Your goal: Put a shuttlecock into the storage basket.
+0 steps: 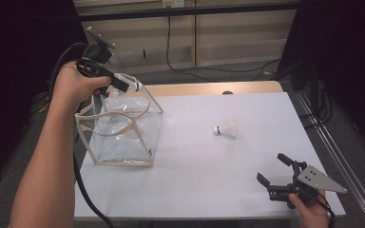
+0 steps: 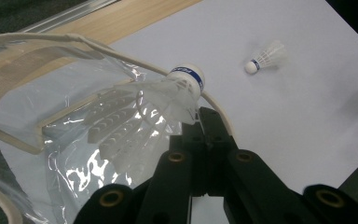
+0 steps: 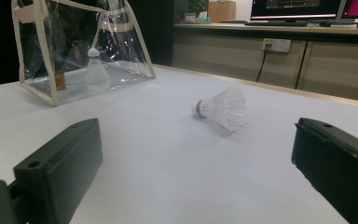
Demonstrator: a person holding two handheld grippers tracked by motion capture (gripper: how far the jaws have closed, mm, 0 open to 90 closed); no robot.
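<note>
Beside clear plastic bag, feathered shuttlecock

Left gripper with its two black jaws closed together on a shuttlecock, gripped near the blue-banded cork, which sits above the cream-trimmed rim of a clear plastic bag. The feathers extend over the bag's opening. A second shuttlecock lies on its side on the white table, well apart, toward the table's far edge, cork pointing toward the bag.
</note>
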